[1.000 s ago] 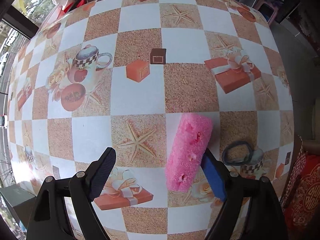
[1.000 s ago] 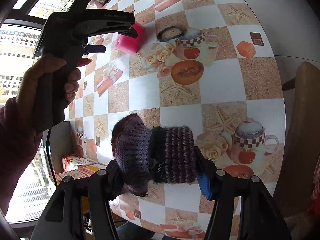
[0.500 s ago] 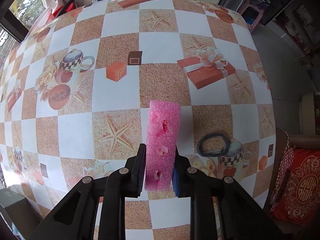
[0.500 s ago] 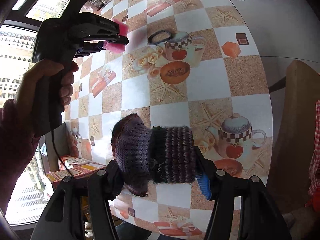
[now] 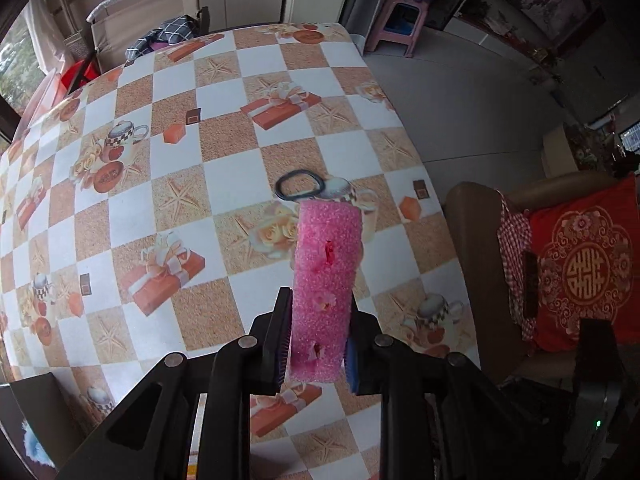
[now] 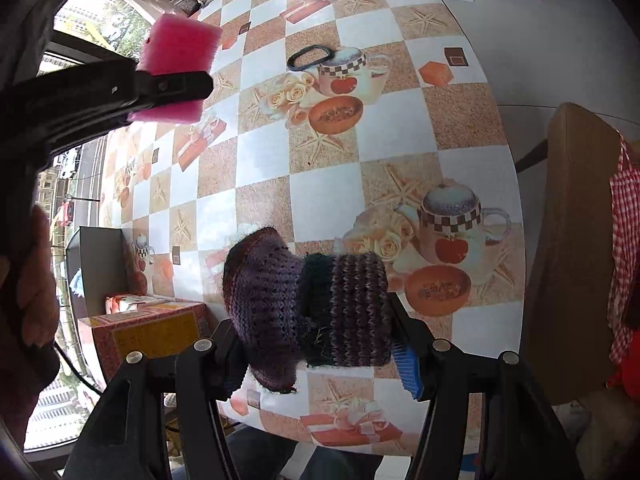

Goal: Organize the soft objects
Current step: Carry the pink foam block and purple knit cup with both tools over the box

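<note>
Fingers of the left gripper (image 5: pixel 316 344) pinch the pink sponge (image 5: pixel 326 280) — right gripper (image 6: pixel 316 352) clasps the knitted piece (image 6: pixel 308 300).

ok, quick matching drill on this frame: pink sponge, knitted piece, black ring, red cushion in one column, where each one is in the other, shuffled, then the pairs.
Things:
1. pink sponge
2. knitted piece
3. black ring
4. red cushion

Places:
A. lying flat on the table
B. clamped in the left gripper
C. on the chair beside the table
D. clamped in the right gripper

Pairs: 1-B, 2-D, 3-A, 4-C
</note>
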A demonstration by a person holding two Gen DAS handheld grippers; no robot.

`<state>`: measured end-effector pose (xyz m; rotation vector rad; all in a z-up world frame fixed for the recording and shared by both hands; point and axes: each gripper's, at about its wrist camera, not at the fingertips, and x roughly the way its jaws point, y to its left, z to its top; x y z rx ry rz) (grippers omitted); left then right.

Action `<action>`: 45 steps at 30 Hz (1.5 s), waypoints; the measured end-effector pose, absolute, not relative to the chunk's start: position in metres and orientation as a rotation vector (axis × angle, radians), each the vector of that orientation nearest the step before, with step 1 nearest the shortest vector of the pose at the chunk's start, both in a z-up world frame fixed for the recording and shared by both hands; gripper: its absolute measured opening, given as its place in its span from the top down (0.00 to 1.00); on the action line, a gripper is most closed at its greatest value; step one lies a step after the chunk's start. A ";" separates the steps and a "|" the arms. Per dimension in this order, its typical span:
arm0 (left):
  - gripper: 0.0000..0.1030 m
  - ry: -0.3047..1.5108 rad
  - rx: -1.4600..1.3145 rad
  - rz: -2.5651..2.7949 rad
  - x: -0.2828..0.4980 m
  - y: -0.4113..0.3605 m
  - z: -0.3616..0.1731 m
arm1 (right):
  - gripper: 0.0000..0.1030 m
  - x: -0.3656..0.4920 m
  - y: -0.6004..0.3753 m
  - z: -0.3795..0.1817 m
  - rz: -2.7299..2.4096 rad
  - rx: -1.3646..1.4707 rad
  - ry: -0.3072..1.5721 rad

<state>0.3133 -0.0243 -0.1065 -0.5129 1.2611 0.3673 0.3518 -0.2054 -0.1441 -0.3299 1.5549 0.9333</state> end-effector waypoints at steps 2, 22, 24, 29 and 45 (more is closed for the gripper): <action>0.76 1.266 -0.507 0.322 0.298 -0.042 -0.097 | 0.41 0.345 -0.212 -0.143 0.911 -0.331 1.557; 0.76 1.322 -0.358 -0.032 0.140 -0.154 -0.047 | 0.41 0.249 -0.252 -0.119 0.811 -0.403 1.571; 0.76 1.321 -0.339 -0.049 0.125 -0.156 -0.043 | 0.41 0.237 -0.249 -0.117 0.826 -0.421 1.575; 0.76 1.309 -0.311 -0.073 0.089 -0.156 -0.036 | 0.41 0.198 -0.240 -0.116 0.889 -0.479 1.590; 0.76 1.259 -0.407 0.113 -0.023 -0.114 -0.025 | 0.41 0.093 -0.182 -0.102 1.135 -0.740 1.529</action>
